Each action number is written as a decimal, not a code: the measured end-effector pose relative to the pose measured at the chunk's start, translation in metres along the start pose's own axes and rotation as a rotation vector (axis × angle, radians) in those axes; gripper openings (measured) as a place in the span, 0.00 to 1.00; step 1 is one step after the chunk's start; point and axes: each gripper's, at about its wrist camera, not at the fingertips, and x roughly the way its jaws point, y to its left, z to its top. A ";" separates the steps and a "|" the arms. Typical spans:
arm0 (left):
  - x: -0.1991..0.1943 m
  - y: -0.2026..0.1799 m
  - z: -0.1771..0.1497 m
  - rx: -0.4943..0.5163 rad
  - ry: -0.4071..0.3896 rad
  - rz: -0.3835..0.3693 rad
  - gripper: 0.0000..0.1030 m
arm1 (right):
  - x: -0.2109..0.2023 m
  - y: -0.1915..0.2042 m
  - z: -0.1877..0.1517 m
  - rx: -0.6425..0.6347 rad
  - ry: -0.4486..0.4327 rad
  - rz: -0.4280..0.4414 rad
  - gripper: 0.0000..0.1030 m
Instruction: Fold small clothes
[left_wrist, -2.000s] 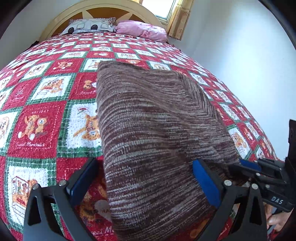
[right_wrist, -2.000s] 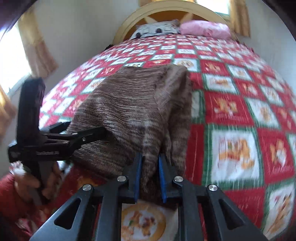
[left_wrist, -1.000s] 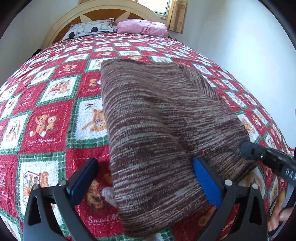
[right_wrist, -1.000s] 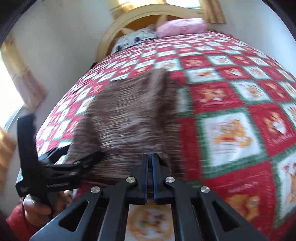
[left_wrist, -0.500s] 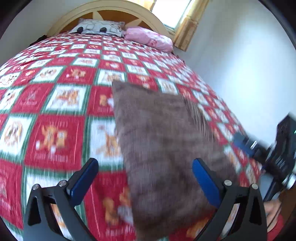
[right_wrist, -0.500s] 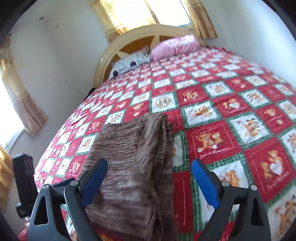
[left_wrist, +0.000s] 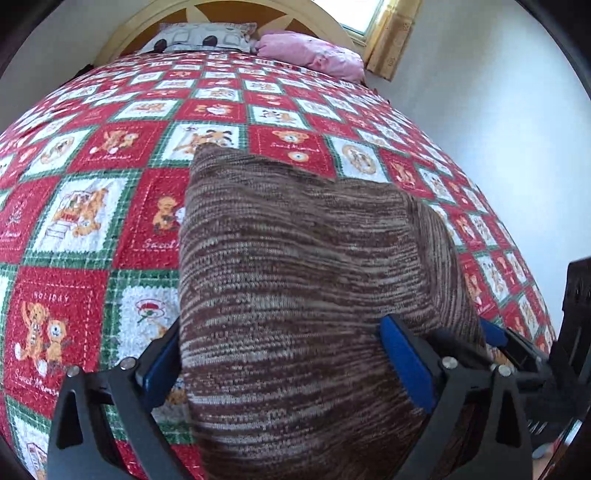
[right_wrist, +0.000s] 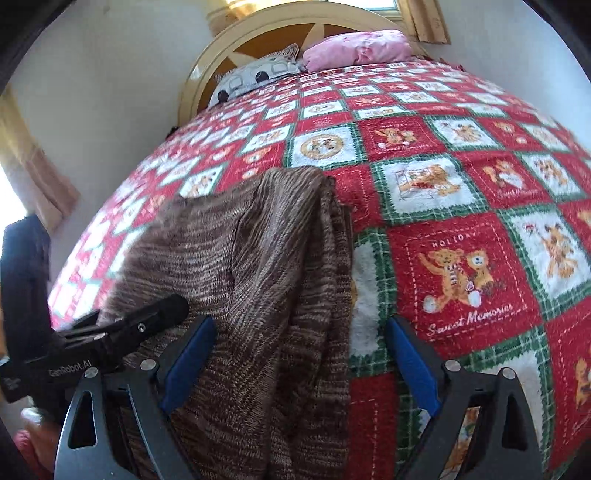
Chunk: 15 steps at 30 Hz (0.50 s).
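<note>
A folded brown knit garment (left_wrist: 295, 288) lay on the bed's red patchwork quilt (left_wrist: 92, 206). Both the left gripper (left_wrist: 284, 365) and right gripper (right_wrist: 299, 362) straddled its near edge, fingers spread wide, grasping nothing.

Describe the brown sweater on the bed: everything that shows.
The sweater is a knit in streaky brown and cream yarn, folded into a thick, roughly rectangular bundle. It lies flat on the red, green and white quilt, near the foot of the bed. In the right wrist view its right side shows several stacked layers. Both tongs, left and right, are open with their blue pads straddling its near end; neither is clamped on it.
</note>
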 end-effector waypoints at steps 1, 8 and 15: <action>-0.001 0.001 0.000 -0.011 -0.006 -0.001 0.95 | 0.001 0.003 -0.001 -0.012 -0.002 -0.012 0.90; -0.006 0.010 0.001 -0.052 -0.045 0.029 0.66 | -0.003 0.012 -0.004 -0.073 -0.020 0.019 0.52; -0.004 0.004 0.001 -0.034 -0.056 0.070 0.62 | 0.003 0.006 -0.002 -0.030 -0.001 0.079 0.52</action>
